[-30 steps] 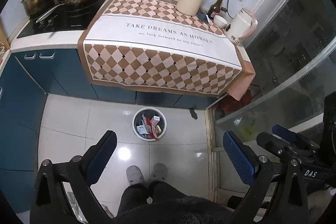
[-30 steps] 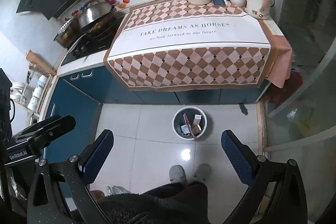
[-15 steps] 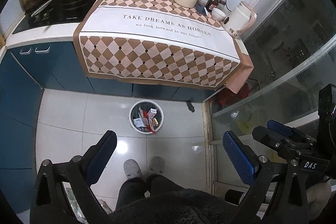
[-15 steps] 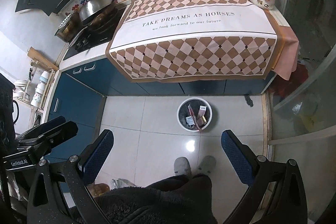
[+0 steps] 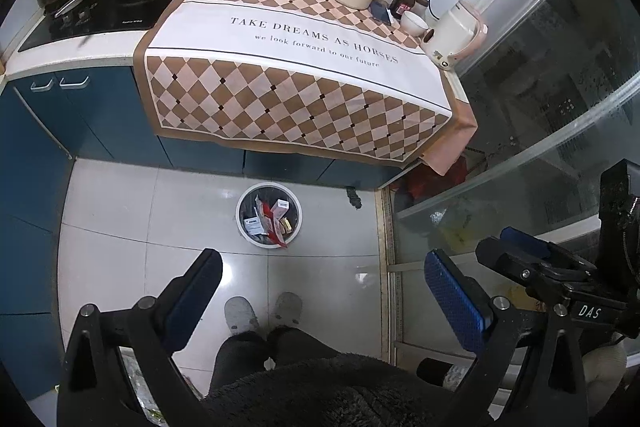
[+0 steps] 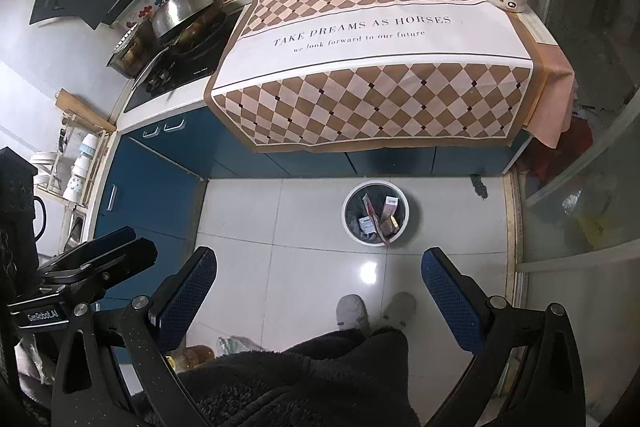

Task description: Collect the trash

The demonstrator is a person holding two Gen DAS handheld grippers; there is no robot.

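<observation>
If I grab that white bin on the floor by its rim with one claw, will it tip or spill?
The white bin looks light: only a few cartons and wrappers inside, so it should lift easily. Gripped on one side of the rim, it would probably tilt. A red wrapper hangs over the near rim and may drop out.

Left gripper: black frame, silver screws at the pivots, blue dimpled pads on both fingers. Right gripper — same build; seen from the left tool, its side is marked "DAS". Left unit's side reads "GenRobot.AI". Person below the tools wears a dark fleecy garment, dark trousers, grey slippers.
</observation>
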